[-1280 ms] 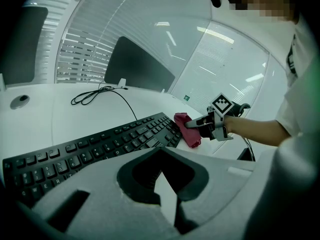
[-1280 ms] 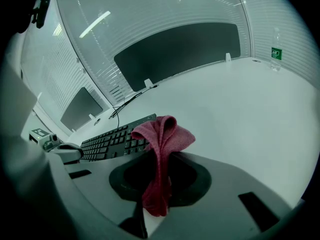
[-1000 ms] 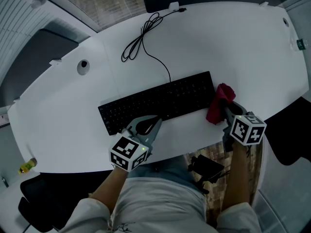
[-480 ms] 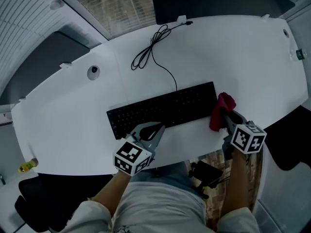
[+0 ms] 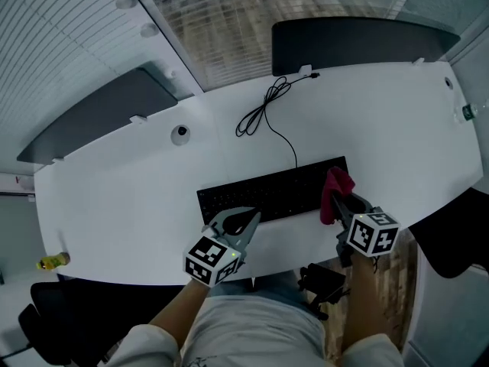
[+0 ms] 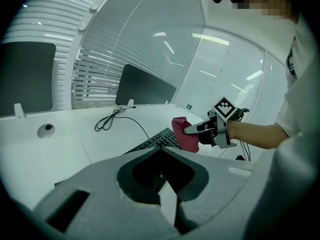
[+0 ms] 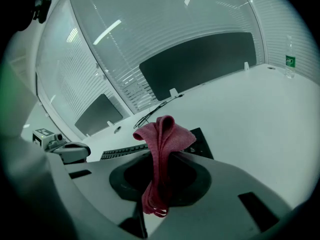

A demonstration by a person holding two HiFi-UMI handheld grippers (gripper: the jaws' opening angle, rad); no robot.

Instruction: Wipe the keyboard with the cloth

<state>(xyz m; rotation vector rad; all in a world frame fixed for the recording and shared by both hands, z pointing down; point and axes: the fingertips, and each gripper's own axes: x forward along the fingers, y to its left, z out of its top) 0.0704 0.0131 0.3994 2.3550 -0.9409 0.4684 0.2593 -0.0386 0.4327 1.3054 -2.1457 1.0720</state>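
Observation:
A black keyboard (image 5: 271,193) lies on the white table (image 5: 137,205), also seen in the left gripper view (image 6: 157,140) and the right gripper view (image 7: 117,153). My right gripper (image 5: 337,199) is shut on a red cloth (image 5: 333,189), which bunches above the jaws and hangs down between them (image 7: 161,149). The cloth (image 6: 186,133) is held at the keyboard's right end. My left gripper (image 5: 253,215) is shut and empty, at the keyboard's front edge near the middle; its jaws (image 6: 161,153) meet with nothing between them.
The keyboard's cable (image 5: 261,112) coils toward the table's far edge. A round grommet (image 5: 181,134) sits at the back left. A small bottle (image 7: 289,60) stands at the far right. Dark partition panels (image 5: 359,40) rise behind the table. A dark object (image 5: 324,280) is by my lap.
The right gripper has carried the cloth left, from beside the keyboard's right end onto that end. The head view has tilted up. The left gripper stays at the keyboard's front edge.

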